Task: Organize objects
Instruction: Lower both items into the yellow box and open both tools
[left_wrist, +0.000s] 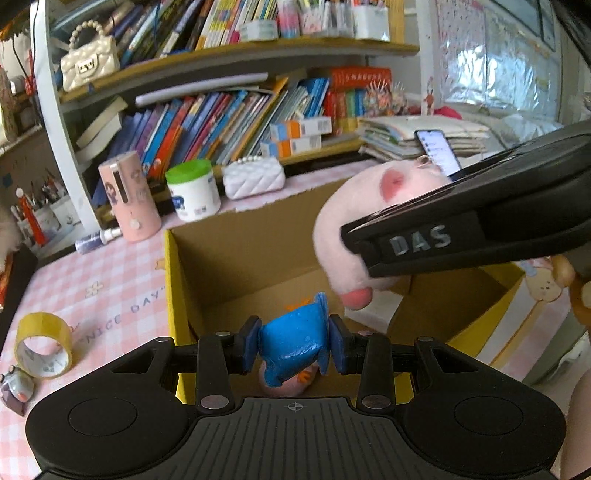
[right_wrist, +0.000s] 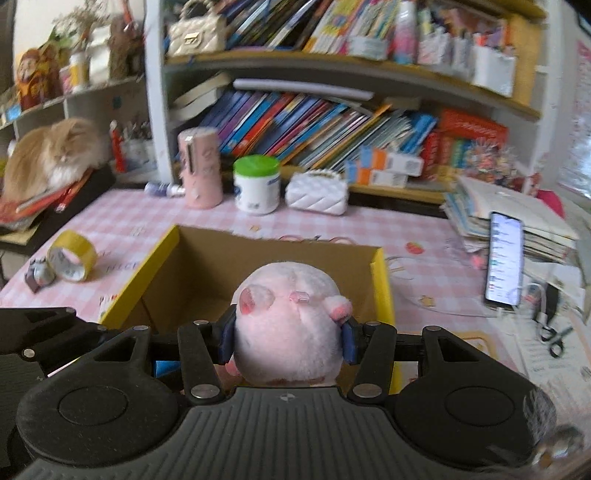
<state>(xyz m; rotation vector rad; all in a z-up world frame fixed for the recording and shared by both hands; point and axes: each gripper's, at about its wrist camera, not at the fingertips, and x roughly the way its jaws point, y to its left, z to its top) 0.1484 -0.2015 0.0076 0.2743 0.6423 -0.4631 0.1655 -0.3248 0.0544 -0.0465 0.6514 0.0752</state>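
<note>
An open cardboard box (left_wrist: 236, 258) with yellow outer walls stands on the pink checked tablecloth. My left gripper (left_wrist: 294, 345) is shut on a small blue toy figure (left_wrist: 293, 338) over the box's near end, with a pink part showing below it. My right gripper (right_wrist: 288, 338) is shut on a round pink plush pig (right_wrist: 288, 325) and hangs over the same box (right_wrist: 207, 266). In the left wrist view the pig (left_wrist: 369, 206) and the right gripper's black body (left_wrist: 480, 229) come in from the right above the box.
A yellow tape roll (left_wrist: 44, 345) and a small grey figure (left_wrist: 16, 387) lie left of the box. A pink cylinder (left_wrist: 129, 195), green-lidded tub (left_wrist: 192, 190) and white quilted purse (left_wrist: 255, 177) stand behind it. A phone (right_wrist: 504, 258) leans on papers at right. A cat (right_wrist: 55, 155) rests far left.
</note>
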